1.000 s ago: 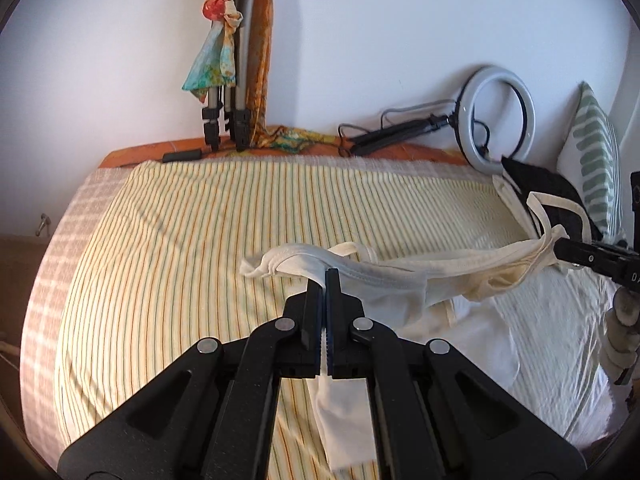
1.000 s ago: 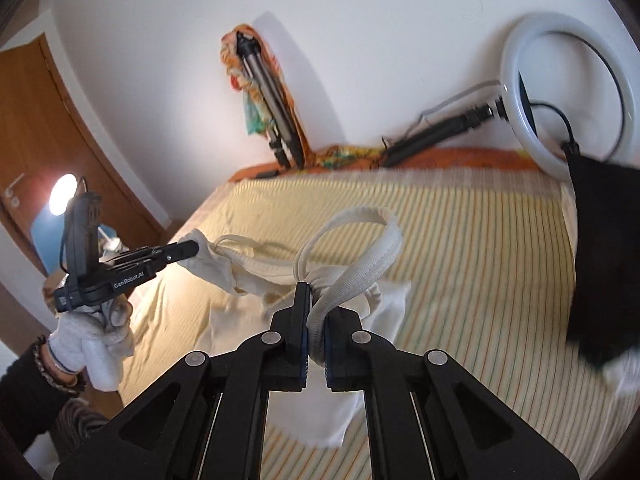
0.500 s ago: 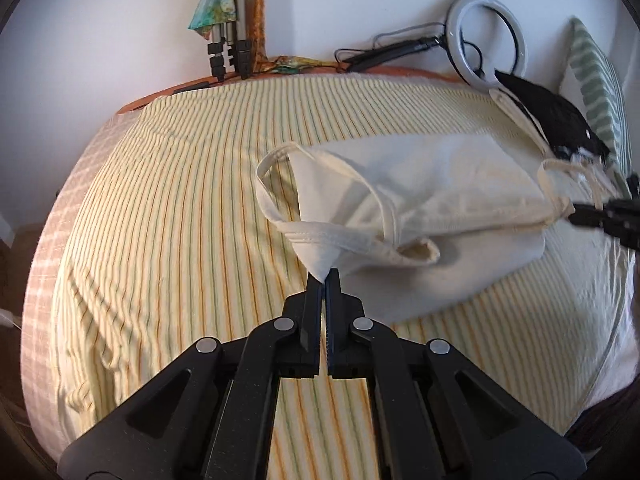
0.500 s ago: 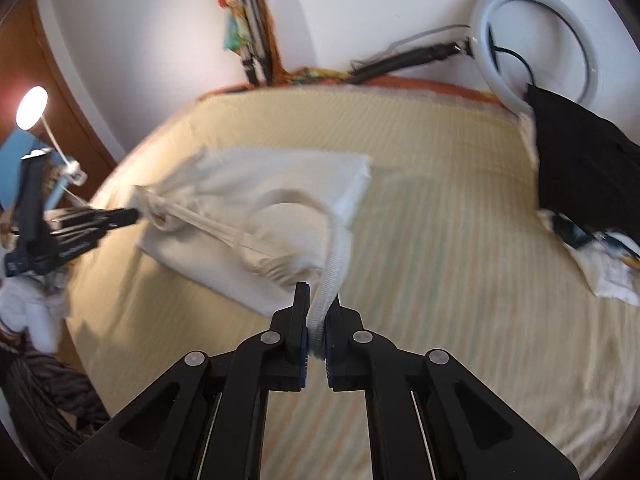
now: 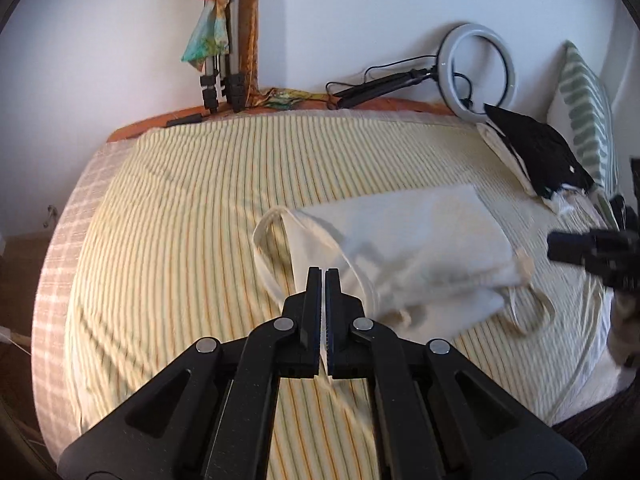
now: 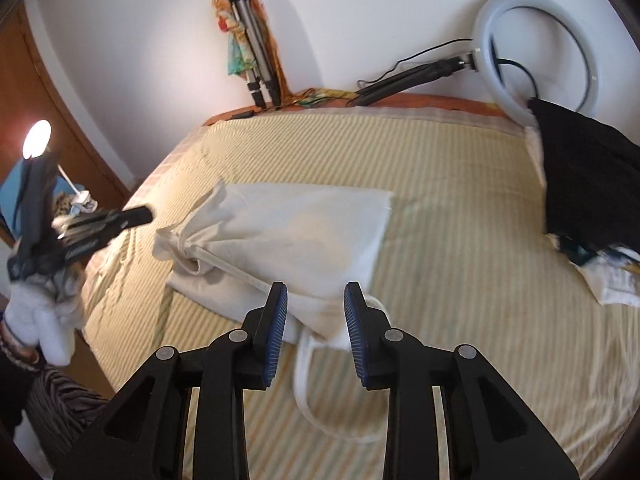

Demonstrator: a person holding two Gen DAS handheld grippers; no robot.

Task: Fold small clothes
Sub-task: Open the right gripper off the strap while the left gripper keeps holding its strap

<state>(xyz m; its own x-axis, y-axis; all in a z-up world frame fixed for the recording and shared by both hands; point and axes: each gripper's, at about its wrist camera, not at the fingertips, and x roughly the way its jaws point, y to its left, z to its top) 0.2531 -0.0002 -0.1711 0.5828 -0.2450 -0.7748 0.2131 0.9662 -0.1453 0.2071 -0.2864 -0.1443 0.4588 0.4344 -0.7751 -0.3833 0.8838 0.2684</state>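
Observation:
A cream cloth tote bag (image 5: 412, 240) lies folded on the striped bed (image 5: 180, 208), its handles spread at both ends. In the right wrist view the bag (image 6: 288, 236) lies just ahead of my right gripper (image 6: 315, 300), which is open and empty over the bag's near corner and white handle loop (image 6: 304, 396). My left gripper (image 5: 323, 276) is shut, with a thin sliver of pale cloth between its pads, just in front of the bag's left edge. It also shows in the right wrist view (image 6: 132, 216), apart from the bag's bunched end.
A ring light (image 6: 536, 52) and tripod (image 6: 256, 60) lean on the wall behind the bed. A black garment (image 6: 588, 176) lies over white items at the right. A striped pillow (image 5: 588, 112) stands at the far right. A lamp (image 6: 36, 144) glows left of the bed.
Both grippers lowered the bag from the air onto the bed. The right gripper opened and let go of the handle. The left gripper drew back a little from the bag.

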